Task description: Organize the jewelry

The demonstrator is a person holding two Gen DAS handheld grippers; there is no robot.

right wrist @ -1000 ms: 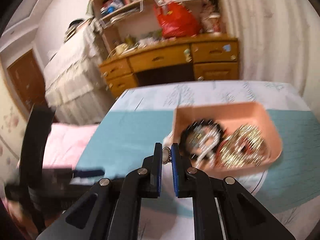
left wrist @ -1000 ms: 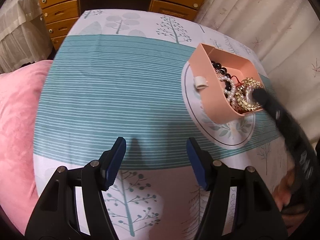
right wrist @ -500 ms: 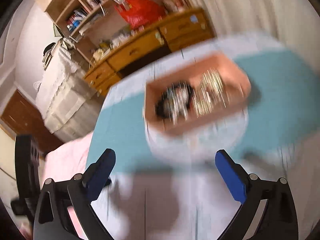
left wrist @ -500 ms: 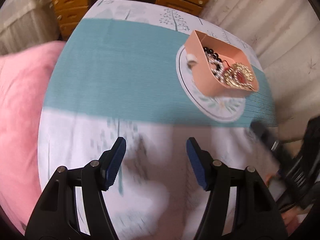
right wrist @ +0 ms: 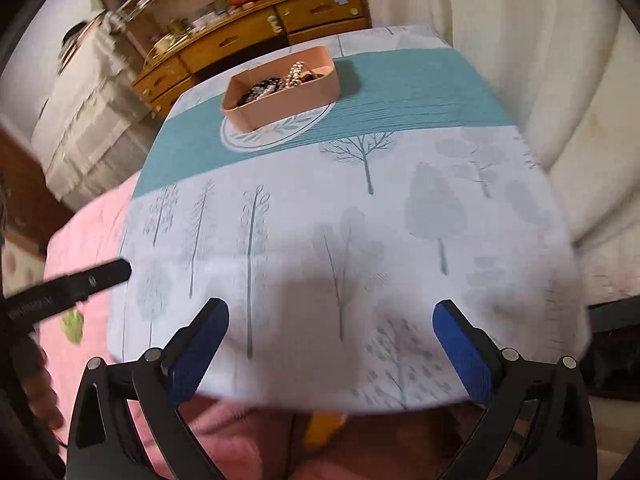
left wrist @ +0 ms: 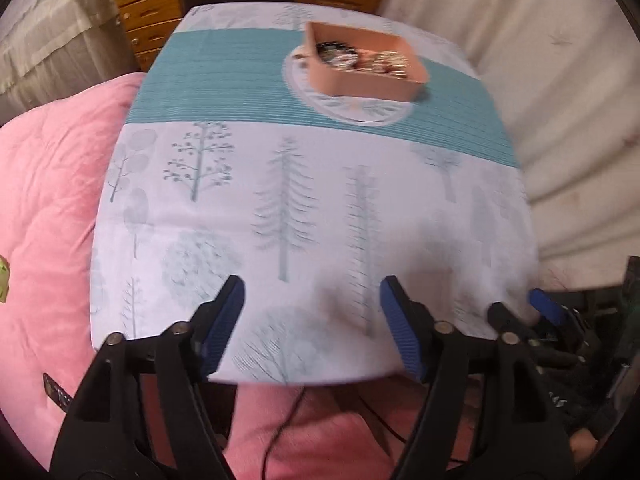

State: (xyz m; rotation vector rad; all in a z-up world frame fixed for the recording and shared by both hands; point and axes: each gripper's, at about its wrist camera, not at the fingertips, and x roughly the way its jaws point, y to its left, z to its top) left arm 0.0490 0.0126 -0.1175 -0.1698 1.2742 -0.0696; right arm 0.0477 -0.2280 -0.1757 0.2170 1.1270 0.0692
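Observation:
A pink open box full of jewelry, with pearls, dark beads and gold pieces, sits on the teal band at the far side of the table; it also shows in the right wrist view. My left gripper is open and empty over the table's near edge. My right gripper is wide open and empty, also at the near edge; its blue fingertips show at the lower right of the left wrist view. Both grippers are far from the box.
The table wears a tree-print cloth with a teal band. A pink quilt lies to the left. A wooden desk with drawers stands behind the table. Cream curtains hang at the right.
My right gripper, shut on a small ring a second ago, has opened wide and is empty. Both grippers have pulled back from the box to the table's near edge.

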